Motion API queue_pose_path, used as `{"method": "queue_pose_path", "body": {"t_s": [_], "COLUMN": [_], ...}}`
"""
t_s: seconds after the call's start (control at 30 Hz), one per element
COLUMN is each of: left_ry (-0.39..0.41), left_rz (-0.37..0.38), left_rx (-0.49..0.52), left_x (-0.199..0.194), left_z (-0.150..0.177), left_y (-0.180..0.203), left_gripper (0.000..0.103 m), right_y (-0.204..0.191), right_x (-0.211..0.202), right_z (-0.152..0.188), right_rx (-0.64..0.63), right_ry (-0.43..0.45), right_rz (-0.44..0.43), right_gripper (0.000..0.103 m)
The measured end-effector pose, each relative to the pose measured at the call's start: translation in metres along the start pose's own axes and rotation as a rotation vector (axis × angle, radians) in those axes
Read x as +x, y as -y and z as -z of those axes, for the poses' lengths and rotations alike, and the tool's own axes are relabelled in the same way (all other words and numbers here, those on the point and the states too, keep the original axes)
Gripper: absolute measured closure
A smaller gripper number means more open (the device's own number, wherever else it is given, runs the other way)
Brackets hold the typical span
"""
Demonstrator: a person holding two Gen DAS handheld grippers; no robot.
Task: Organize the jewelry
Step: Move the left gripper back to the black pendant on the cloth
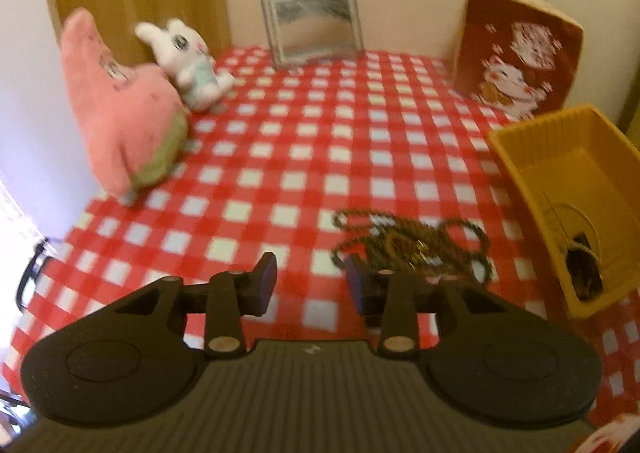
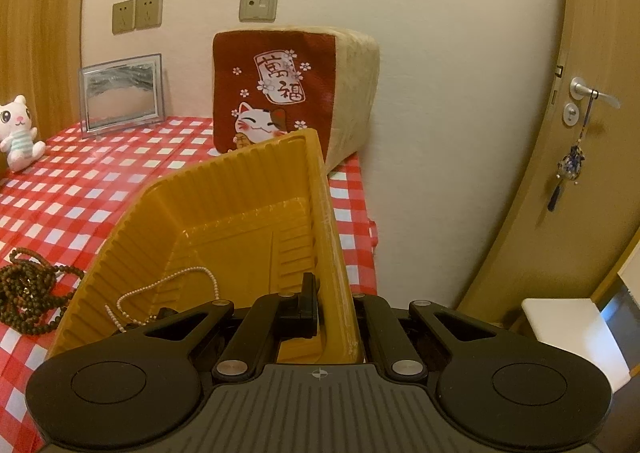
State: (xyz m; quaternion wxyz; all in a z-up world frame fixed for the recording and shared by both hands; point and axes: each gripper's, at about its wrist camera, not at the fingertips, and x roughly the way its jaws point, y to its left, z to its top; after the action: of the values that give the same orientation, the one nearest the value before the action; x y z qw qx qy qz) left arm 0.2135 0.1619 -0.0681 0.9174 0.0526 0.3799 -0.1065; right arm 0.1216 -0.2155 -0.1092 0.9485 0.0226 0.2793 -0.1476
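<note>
Left tool: we see its fingers apart, nothing between them, hanging just near of the dark bead necklace.
Right tool: clamped on the yellow tray wall, tilting it.
Dark bead necklace: heaped on the checked worktop, left of the tray.
Pearl strand: inside the tray.

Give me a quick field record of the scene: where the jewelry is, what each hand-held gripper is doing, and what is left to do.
surface: red-and-white checked tablecloth
container: yellow ribbed plastic tray, tilted
in tray: white pearl strand
still on cloth: tangled dark brown bead necklace
left hand-held gripper: open, empty, right pad beside the bead tangle
right hand-held gripper: shut on the tray's side wall
remaining: bead necklace not yet in tray
</note>
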Motion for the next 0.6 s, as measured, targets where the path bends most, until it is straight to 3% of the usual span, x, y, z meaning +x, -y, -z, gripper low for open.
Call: {"method": "queue_pose_path", "body": {"t_s": [0.2,0.47,0.53,0.6], "left_ry": [-0.080,-0.109,-0.110,-0.109], "left_rz": [0.079,0.065,0.056,0.071], "left_rx": [0.056,0.085,0.097,0.104], "left_x": [0.023,0.055,0.060,0.061], "left_z": [0.023,0.031,0.031,0.032], "left_y": [0.023,0.039,0.040,0.038], "left_gripper": [0.064,0.064,0.066,0.083], "right_y": [-0.001,-0.001,-0.001,-0.001], "right_x": [0.000,-0.001,-0.001,-0.002], "right_z": [0.000,-0.001,-0.001,-0.001], "right_rx": [-0.001,-0.003,-0.004,-0.005], "right_ry": [0.000,-0.002,-0.004,-0.004], "right_rz": [0.001,0.007,0.007,0.007], "right_gripper": [0.100,0.100,0.100,0.100]}}
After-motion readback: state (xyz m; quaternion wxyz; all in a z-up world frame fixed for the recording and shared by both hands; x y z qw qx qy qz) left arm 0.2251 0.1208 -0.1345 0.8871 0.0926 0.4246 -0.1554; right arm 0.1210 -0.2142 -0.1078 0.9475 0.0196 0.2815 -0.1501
